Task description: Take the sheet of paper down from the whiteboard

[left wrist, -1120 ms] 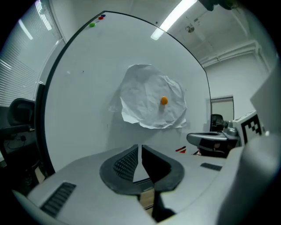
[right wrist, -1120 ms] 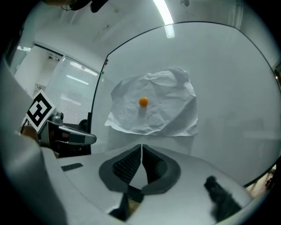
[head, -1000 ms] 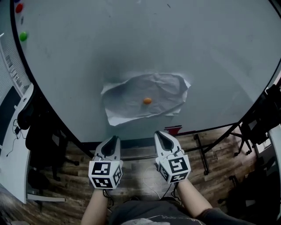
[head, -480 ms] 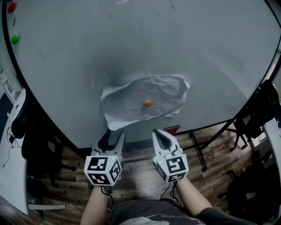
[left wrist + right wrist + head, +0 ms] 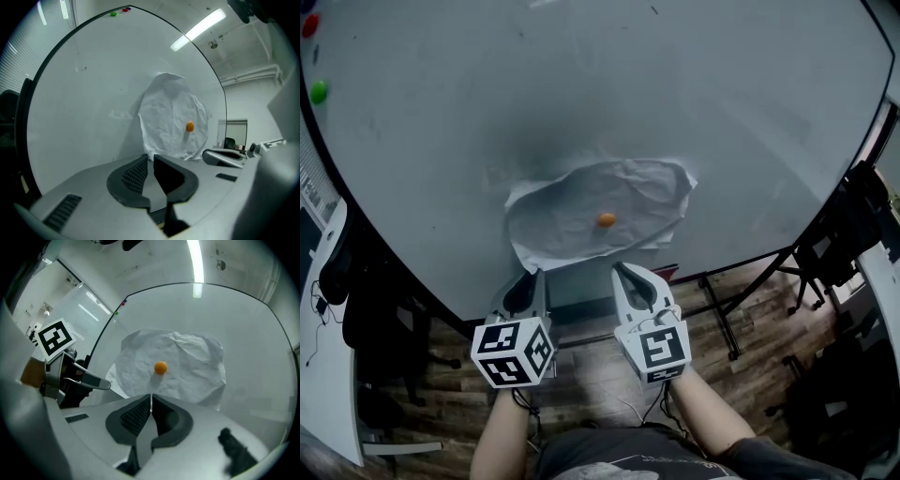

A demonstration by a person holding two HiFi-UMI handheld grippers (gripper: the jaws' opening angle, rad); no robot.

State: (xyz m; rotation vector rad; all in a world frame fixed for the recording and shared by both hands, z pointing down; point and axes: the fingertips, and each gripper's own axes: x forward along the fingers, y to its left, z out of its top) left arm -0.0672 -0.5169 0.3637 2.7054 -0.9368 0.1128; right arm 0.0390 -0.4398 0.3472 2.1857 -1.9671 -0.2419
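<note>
Whiteboard (image 5: 581, 94): upright on a dark stand, filling the upper part of the head view
Sheet of paper (image 5: 572, 211): crumpled and white, flat against the board a little below its middle, held by an orange magnet (image 5: 607, 219) near the sheet's centre
Other magnets: a green magnet (image 5: 318, 91) and a red magnet (image 5: 309, 23) at 10 o'clock of the sheet, by the board's edge
Left gripper (image 5: 530, 278): at 7 o'clock of the sheet, tips near its lower left corner; the jaws have just been closing and stand a narrow slit apart, with nothing between them
Right gripper (image 5: 625, 272): at 5 o'clock of the sheet, just under its lower edge; jaws clenched together on nothing, aimed at the paper below the orange magnet
Contact: neither gripper has hold of the sheet
Floor (image 5: 750, 375): wood planks at 6 o'clock, under the board's stand
</note>
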